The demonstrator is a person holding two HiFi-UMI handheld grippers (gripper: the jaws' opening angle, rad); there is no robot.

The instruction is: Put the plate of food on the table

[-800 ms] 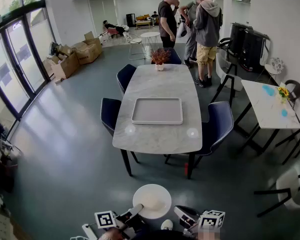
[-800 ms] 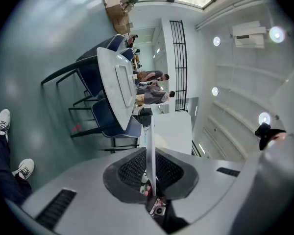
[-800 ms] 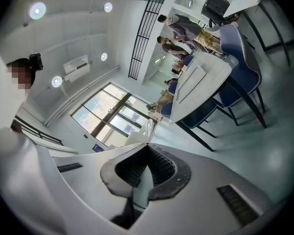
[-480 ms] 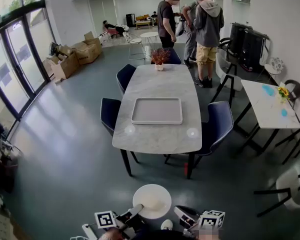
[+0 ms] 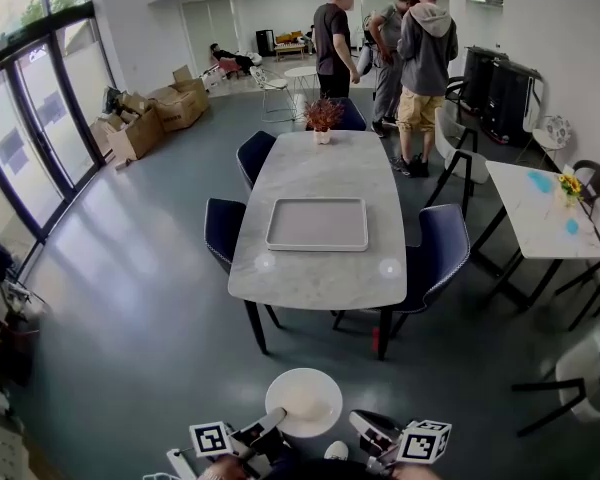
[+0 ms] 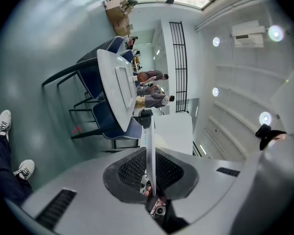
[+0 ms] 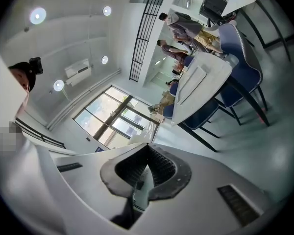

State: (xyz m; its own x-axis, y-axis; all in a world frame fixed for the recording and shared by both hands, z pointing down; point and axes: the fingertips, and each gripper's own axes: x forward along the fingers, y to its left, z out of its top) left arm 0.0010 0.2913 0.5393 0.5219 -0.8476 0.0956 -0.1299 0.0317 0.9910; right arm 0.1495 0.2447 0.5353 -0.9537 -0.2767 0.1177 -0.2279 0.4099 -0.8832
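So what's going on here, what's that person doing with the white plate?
A person is carrying the white plate with two tools. The left hand-held gripper pinches its rim on one side and the right hand-held gripper pinches the other side. The marble table stands ahead across the floor, with an empty grey tray on it. The plate is not on the table yet. Some people stand beyond its far end.

Grey floor [image 5: 130, 298], tall windows [image 5: 25, 138]

No text to read
Nothing is legible anywhere; any print on the cardboard boxes [image 5: 175, 108] is too small to read.
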